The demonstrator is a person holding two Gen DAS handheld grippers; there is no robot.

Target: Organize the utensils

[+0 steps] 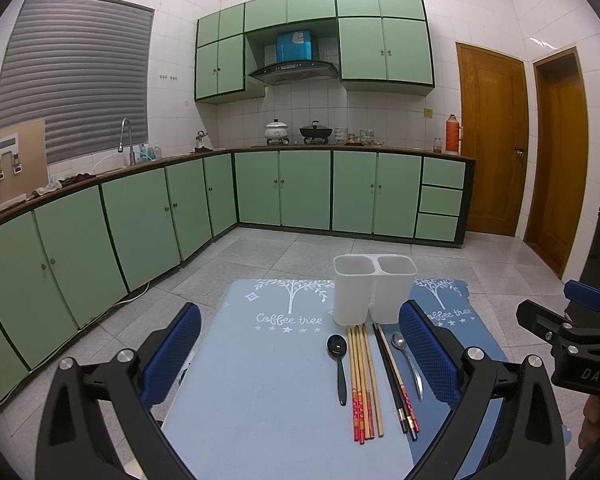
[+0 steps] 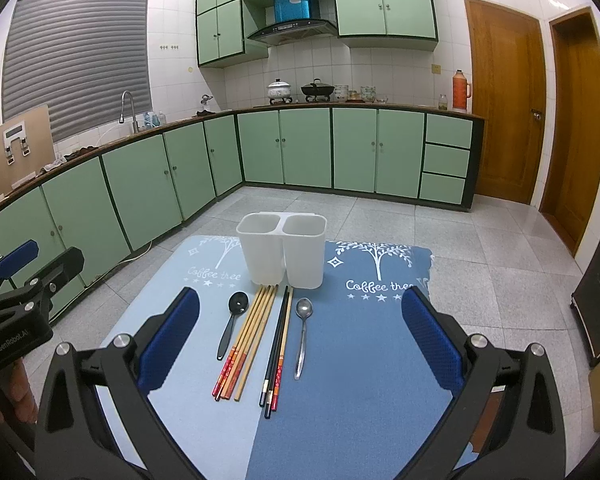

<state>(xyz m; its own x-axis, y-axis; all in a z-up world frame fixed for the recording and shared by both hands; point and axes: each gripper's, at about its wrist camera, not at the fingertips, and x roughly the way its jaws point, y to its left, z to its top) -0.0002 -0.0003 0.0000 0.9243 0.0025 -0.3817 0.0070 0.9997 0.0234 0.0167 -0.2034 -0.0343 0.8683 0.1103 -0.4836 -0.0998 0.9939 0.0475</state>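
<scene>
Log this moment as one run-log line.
left gripper open | right gripper open | utensils on mat, untouched | holder empty

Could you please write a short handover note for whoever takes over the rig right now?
Left gripper: open, empty, above the mat.
Right gripper: open, empty, above the mat.
White two-compartment holder: upright at the far side of the mat, both compartments look empty.
In front of it, side by side: black spoon, wooden chopsticks, dark chopsticks, metal spoon.
Done: nothing yet.
Left: put every utensil into the holder.
</scene>
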